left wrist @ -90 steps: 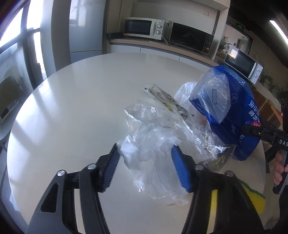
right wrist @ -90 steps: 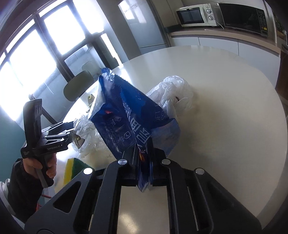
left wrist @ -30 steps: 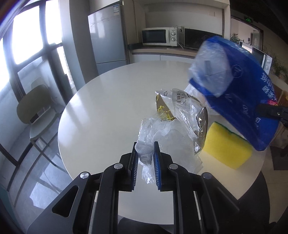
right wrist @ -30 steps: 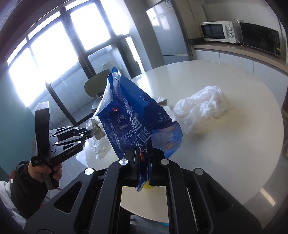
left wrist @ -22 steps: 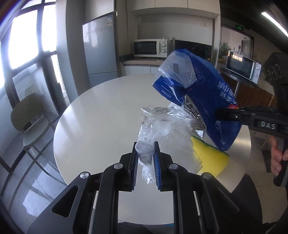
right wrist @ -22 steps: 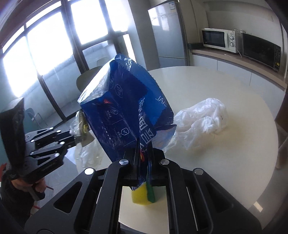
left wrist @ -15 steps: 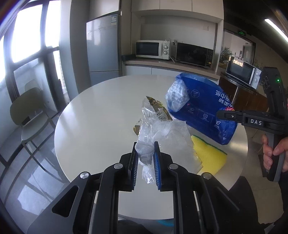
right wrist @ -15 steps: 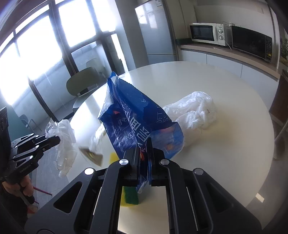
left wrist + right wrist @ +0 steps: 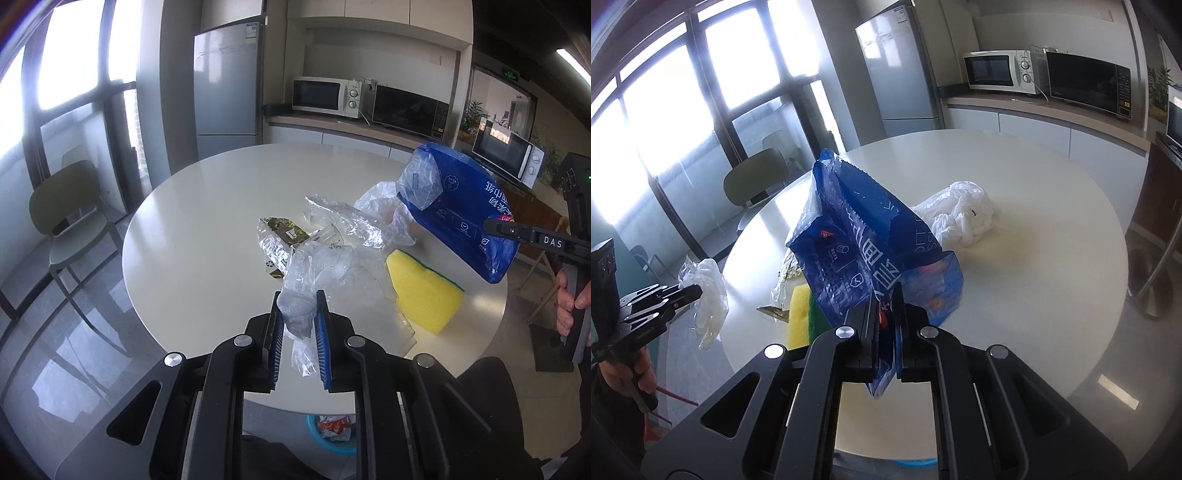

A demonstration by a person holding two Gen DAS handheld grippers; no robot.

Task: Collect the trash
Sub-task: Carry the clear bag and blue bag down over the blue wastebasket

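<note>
My left gripper is shut on a crumpled clear plastic wrapper and holds it off the near edge of the round white table; it shows at the left of the right wrist view. My right gripper is shut on the bottom edge of a blue plastic bag, held above the table's right side. A foil snack wrapper and more clear film lie on the table.
A yellow and green sponge lies near the table's front edge. A white plastic bag lies mid-table. A blue bin with trash stands under the table. A chair stands at the left. Microwaves sit on the counter behind.
My left gripper has pulled back from the table with the clear wrapper. The foil wrapper and film have dropped onto the table. The blue bag has lowered and tilted to the right.
</note>
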